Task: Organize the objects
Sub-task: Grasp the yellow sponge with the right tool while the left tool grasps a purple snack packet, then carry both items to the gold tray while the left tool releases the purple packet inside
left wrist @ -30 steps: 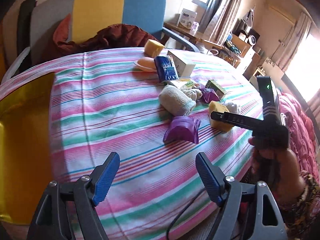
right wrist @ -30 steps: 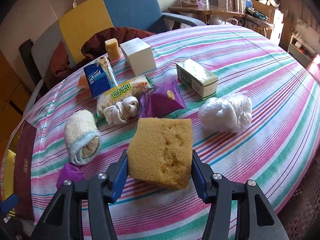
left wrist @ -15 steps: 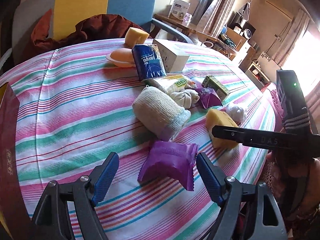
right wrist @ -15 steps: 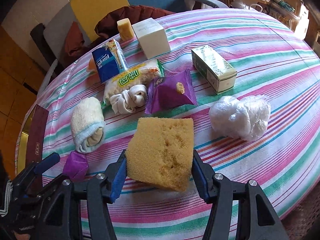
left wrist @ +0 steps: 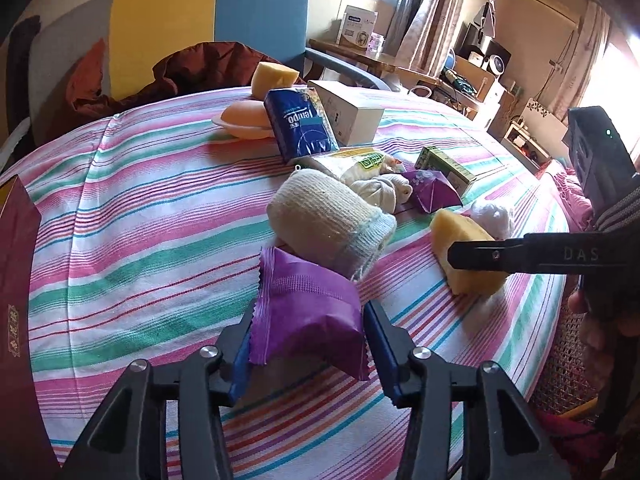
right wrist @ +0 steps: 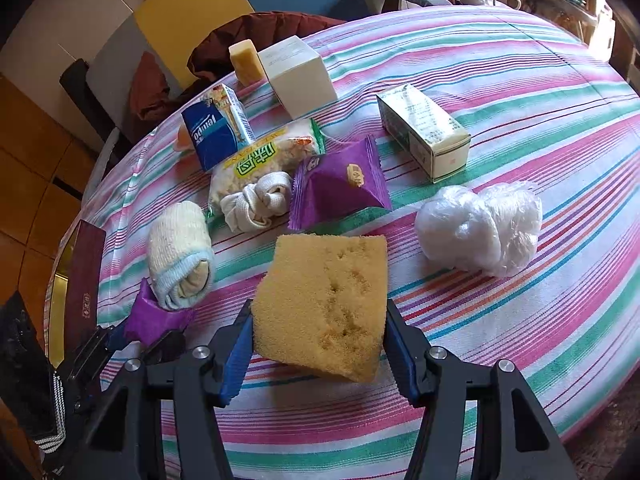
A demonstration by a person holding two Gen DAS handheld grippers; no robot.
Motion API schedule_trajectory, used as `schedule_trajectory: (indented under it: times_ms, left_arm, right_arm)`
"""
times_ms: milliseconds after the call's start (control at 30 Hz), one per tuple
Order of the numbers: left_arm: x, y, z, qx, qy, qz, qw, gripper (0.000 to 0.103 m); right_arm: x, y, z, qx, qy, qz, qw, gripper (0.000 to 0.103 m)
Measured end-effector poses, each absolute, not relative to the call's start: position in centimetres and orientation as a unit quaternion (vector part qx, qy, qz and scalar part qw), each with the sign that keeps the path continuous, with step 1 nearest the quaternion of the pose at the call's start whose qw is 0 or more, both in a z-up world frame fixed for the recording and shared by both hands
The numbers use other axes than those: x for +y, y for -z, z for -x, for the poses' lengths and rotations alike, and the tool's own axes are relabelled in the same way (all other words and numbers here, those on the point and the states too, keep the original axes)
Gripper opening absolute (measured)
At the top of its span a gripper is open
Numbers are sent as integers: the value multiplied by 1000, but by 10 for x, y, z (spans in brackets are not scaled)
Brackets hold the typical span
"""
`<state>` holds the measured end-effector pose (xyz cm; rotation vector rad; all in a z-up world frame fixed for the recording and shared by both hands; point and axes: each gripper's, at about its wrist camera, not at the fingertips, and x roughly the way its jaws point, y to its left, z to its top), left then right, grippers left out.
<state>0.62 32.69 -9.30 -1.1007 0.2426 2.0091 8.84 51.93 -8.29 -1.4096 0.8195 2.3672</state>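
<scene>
My left gripper [left wrist: 308,340] is shut on a purple snack packet [left wrist: 308,312] at the near side of the striped table; it also shows in the right wrist view [right wrist: 156,316]. My right gripper [right wrist: 318,336] is shut on a yellow sponge [right wrist: 324,304] held just above the cloth, also seen in the left wrist view [left wrist: 464,252]. A rolled cream sock [left wrist: 328,220] lies right behind the purple packet. A knotted white cloth [right wrist: 258,202], a second purple packet [right wrist: 340,184] and a noodle bag [right wrist: 260,160] lie behind it.
Further back are a blue tissue pack [left wrist: 300,124], a white box [right wrist: 298,76], a green-white carton [right wrist: 424,130], a second sponge [left wrist: 274,76] and a peach dish [left wrist: 244,118]. A crumpled plastic wrap [right wrist: 480,228] lies right. A dark red box [left wrist: 16,280] stands left. A chair [left wrist: 208,28] is behind.
My left gripper moved forward to the purple packet and closed its jaws on it. My right gripper keeps hold of the sponge, nearly still.
</scene>
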Motion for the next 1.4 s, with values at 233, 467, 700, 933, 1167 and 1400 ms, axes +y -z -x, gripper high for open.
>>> schedule_trajectory:
  times_ms: [233, 467, 700, 933, 1167, 1400]
  left_arm:
    - [308, 94, -9, 66, -802, 434, 406, 40]
    - [288, 93, -25, 66, -806, 421, 410, 40]
    - [269, 88, -36, 65, -809, 419, 407, 40]
    - [249, 71, -50, 70, -818, 393, 415, 40]
    - [213, 46, -48, 46, -837, 370, 400, 40]
    - [158, 26, -27, 14, -866, 358, 348, 40]
  right_arm:
    - [514, 82, -86, 299, -820, 480, 92, 60]
    - [502, 82, -79, 329, -820, 466, 35, 60]
    - [484, 72, -74, 300, -840, 452, 9, 60]
    - [450, 59, -68, 229, -869, 437, -41, 60]
    - [422, 56, -67, 179, -879, 432, -87, 60]
    - [415, 55, -72, 177, -886, 418, -99, 60]
